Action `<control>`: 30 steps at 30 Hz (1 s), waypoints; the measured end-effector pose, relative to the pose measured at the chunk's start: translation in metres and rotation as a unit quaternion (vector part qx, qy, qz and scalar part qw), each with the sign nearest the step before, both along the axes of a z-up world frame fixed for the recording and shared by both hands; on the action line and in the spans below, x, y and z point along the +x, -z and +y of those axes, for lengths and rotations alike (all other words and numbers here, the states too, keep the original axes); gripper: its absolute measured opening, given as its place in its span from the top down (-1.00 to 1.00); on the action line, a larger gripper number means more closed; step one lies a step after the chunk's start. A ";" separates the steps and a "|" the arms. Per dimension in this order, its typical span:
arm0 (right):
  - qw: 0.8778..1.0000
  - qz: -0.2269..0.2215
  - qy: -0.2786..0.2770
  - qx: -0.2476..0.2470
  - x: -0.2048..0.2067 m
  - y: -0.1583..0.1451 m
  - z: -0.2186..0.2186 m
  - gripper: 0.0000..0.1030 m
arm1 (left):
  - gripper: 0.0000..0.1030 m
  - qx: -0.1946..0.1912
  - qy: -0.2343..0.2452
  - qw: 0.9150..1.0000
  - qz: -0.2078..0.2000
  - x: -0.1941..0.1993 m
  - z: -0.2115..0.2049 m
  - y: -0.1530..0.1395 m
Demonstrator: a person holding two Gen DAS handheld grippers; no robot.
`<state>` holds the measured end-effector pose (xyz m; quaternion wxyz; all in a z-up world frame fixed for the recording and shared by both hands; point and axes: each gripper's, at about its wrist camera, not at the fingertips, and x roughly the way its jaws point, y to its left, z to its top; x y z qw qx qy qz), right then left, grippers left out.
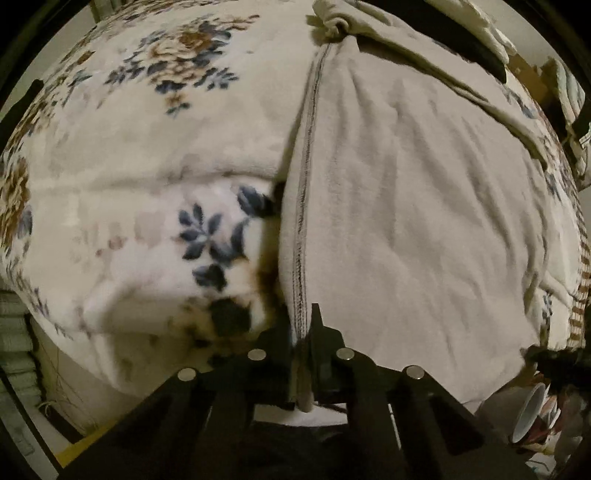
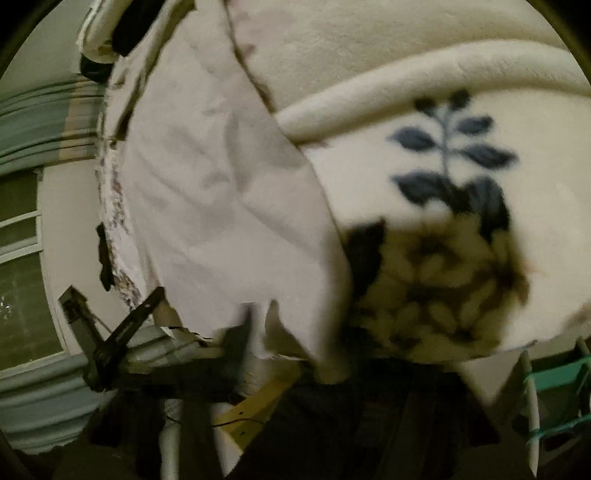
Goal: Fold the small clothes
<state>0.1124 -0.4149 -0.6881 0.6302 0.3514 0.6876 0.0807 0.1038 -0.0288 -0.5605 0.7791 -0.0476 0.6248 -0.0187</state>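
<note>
Cloth (image 1: pixel 406 206), pale grey and wrinkled, lies on a floral blanket (image 1: pixel 147 155), its stitched hem running from near to far. The left gripper (image 1: pixel 301 328) is pinched closed on the near end of that hem. A white cup (image 1: pixel 528 413) sits near right. In the blurred right wrist view, the right gripper (image 2: pixel 255 325) is narrowed over the cloth's edge; whether it grips is unclear.

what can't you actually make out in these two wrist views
- Right wrist view: the right gripper is motion-blurred and dark; whether its fingers pinch the pale garment is unclear.
- Left wrist view: the left gripper is shut on the garment's stitched edge; the cloth's corner behind its fingers is hidden.
- Left wrist view: the garment's far end is bunched near the top edge, so its type is unreadable.
- Left wrist view: the cup is half cut off by dark clutter.
</note>
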 end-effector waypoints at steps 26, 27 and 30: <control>0.980 -0.151 0.127 -0.025 0.160 -0.137 -0.032 0.86 | 0.93 -0.150 -0.070 0.978 -0.129 0.189 0.019 -0.118; 0.979 -0.154 0.131 -0.034 0.177 -0.137 -0.034 0.86 | 0.93 -0.150 -0.068 0.978 -0.130 0.206 0.015 -0.115; 0.977 -0.150 0.143 -0.052 0.228 -0.130 -0.044 0.86 | 0.92 -0.138 -0.058 0.981 -0.124 0.261 0.005 -0.098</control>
